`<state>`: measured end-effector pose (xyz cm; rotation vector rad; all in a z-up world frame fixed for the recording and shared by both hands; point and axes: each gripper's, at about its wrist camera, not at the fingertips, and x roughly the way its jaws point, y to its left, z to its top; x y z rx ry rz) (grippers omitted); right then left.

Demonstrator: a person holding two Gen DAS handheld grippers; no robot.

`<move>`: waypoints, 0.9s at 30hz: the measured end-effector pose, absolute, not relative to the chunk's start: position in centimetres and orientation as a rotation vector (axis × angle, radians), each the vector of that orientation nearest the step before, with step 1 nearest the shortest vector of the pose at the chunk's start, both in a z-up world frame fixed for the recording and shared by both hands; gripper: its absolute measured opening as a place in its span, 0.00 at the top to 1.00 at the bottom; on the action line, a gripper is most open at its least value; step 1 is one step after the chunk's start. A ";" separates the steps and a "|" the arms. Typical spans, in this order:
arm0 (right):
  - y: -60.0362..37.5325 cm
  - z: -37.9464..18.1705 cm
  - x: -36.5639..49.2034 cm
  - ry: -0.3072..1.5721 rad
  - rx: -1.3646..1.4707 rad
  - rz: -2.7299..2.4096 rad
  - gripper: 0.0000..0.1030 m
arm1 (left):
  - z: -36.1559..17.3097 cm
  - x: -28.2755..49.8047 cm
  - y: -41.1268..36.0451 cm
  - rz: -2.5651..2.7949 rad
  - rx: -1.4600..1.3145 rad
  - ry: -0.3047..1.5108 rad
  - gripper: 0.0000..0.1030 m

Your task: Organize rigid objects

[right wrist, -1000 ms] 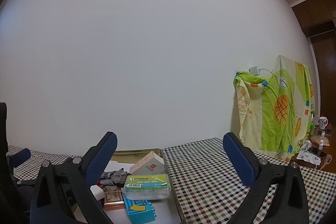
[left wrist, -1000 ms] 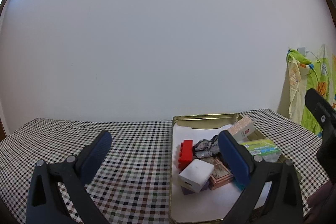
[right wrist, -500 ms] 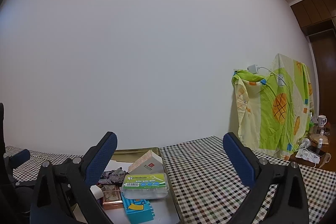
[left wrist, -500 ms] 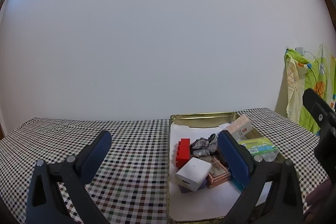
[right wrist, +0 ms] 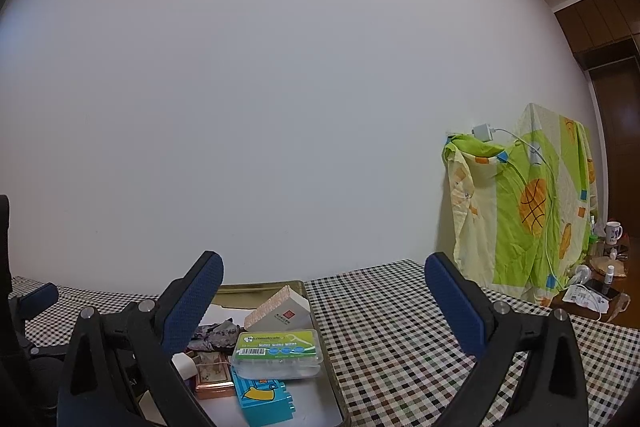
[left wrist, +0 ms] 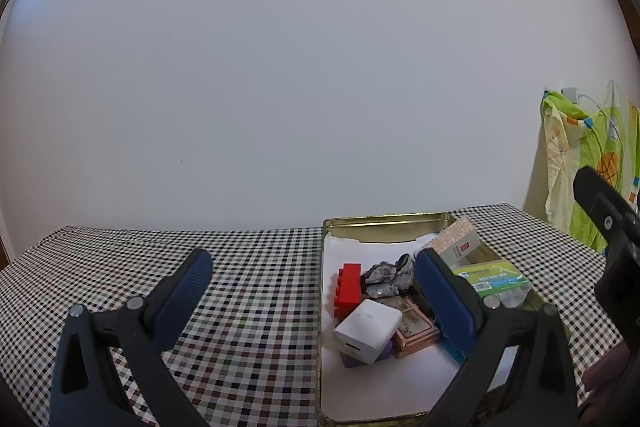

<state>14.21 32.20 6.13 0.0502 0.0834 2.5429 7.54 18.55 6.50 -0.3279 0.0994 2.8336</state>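
Observation:
A gold metal tray (left wrist: 384, 221) (right wrist: 335, 379) sits on the checked tablecloth and holds several small items. Among them are a red brick (left wrist: 347, 290), a white charger cube (left wrist: 368, 325), a grey rock (left wrist: 386, 277), a copper frame (left wrist: 414, 329), a green floss box (left wrist: 494, 281) (right wrist: 278, 353), a white carton (left wrist: 458, 243) (right wrist: 280, 313) and a blue block (right wrist: 264, 401). My left gripper (left wrist: 308, 279) is open above the cloth just left of the tray, its right finger over the tray. My right gripper (right wrist: 324, 283) is open over the tray's right edge.
The black-and-white checked tablecloth (left wrist: 248, 291) covers the table up to a plain white wall. A green and yellow cloth (right wrist: 524, 203) hangs at the right with a white charger and cable. A side surface (right wrist: 600, 287) with a mug and bottles lies far right.
Both views have tilted up slightly, so the tray and table sit a little lower in the frames. Both grippers stay open. The tray's contents have not moved.

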 end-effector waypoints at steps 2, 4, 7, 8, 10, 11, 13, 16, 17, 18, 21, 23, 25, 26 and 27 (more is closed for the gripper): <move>32.3 6.1 14.3 0.084 0.051 2.547 0.01 | 6.5 7.5 18.5 2.834 -0.332 0.100 0.00; 32.3 6.1 14.4 0.083 0.050 2.545 0.01 | 6.5 7.5 18.5 2.831 -0.337 0.095 0.00; 32.2 6.2 14.5 0.084 0.050 2.544 0.01 | 6.5 7.6 18.6 2.838 -0.343 0.095 0.00; 32.2 6.2 14.5 0.084 0.051 2.545 0.01 | 6.5 7.6 18.6 2.840 -0.343 0.094 0.00; 32.2 6.2 14.6 0.083 0.052 2.544 0.01 | 6.4 7.7 18.5 2.842 -0.346 0.094 0.00; 32.2 6.2 14.6 0.083 0.051 2.545 0.01 | 6.4 7.7 18.5 2.844 -0.347 0.094 0.00; 32.2 6.2 14.6 0.082 0.051 2.545 0.01 | 6.4 7.8 18.6 2.843 -0.347 0.097 0.00; 32.2 6.2 14.6 0.083 0.051 2.543 0.01 | 6.4 8.0 18.7 2.842 -0.346 0.101 0.00; 32.2 6.2 14.6 0.083 0.051 2.545 0.01 | 6.4 8.0 18.8 2.842 -0.346 0.104 0.00; 32.2 6.2 14.6 0.083 0.051 2.544 0.01 | 6.4 8.0 18.9 2.842 -0.346 0.106 0.00; 32.2 6.2 14.7 0.082 0.051 2.543 0.01 | 6.5 8.1 19.1 2.839 -0.345 0.112 0.00; 32.2 6.2 14.8 0.083 0.050 2.542 0.01 | 6.5 8.1 19.2 2.838 -0.349 0.111 0.00; 32.3 6.3 14.8 0.084 0.047 2.542 0.01 | 6.4 7.9 19.0 2.831 -0.367 0.099 0.00; 32.4 6.3 14.9 0.085 0.044 2.547 0.01 | 6.4 7.9 19.0 2.833 -0.371 0.097 0.00; 32.4 6.3 14.9 0.085 0.043 2.548 0.01 | 6.4 7.8 19.0 2.837 -0.372 0.093 0.00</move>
